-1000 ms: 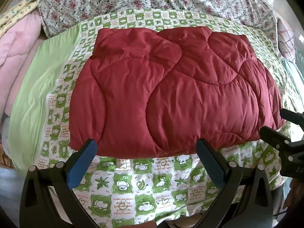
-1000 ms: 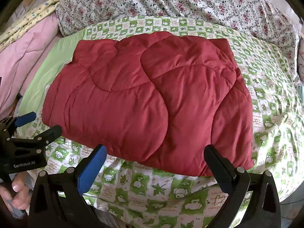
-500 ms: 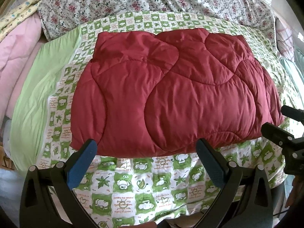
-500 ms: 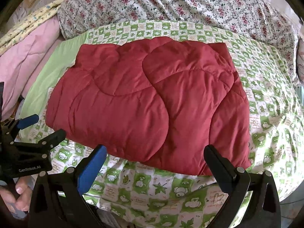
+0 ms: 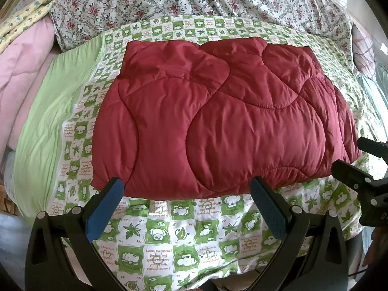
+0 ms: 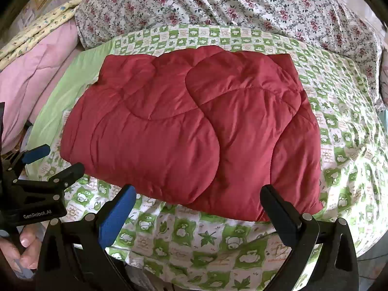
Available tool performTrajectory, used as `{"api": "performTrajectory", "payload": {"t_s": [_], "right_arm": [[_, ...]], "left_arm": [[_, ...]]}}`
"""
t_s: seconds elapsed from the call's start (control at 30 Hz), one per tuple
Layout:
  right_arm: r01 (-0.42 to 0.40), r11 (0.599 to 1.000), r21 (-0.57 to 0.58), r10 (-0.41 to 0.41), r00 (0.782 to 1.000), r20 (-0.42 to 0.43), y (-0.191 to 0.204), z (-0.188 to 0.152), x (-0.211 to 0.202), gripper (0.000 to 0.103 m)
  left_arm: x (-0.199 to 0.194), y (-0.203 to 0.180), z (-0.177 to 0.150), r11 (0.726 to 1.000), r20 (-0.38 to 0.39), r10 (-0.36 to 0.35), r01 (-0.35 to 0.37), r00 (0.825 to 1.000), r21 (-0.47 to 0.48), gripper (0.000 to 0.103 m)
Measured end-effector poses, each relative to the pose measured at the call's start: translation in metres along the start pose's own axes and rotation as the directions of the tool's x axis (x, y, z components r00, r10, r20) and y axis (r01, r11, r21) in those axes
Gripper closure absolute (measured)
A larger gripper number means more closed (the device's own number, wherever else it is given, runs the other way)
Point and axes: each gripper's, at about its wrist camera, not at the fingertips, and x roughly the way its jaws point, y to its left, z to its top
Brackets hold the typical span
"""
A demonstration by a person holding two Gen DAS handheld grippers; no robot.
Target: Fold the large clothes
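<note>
Red quilted garment (image 5: pixel 225 126) folded flat on the bed (image 5: pixel 169 232), long axis crosswise, just ahead of both tools. Left hand-held gripper (image 5: pixel 186 203) and right hand-held gripper (image 6: pixel 197 208) spread apart, empty. Near hem roughly equidistant from each.

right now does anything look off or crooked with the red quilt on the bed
Nothing stands out. The red quilt lies folded flat on the green checked sheet, edges roughly even, and both grippers, left and right, are open and empty.
</note>
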Motion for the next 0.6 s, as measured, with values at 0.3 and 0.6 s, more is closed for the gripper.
{"api": "performTrajectory", "payload": {"t_s": [0.3,0.6], "right_arm": [[-0.004,1.000,0.000,0.004,1.000,-0.004,-0.0003,-0.0008,0.0007,0.000],[-0.006,1.000,0.000,0.006,1.000,-0.006,-0.0016,-0.0009,0.0010,0.000]], "left_arm": [[0.0001,0.0006,-0.0003,1.000,0.003,0.003,-0.003,1.000,-0.001,0.000],[0.0000,0.0013,-0.0001,1.000,0.002,0.003,-0.003,1.000,-0.003,0.000]]}}
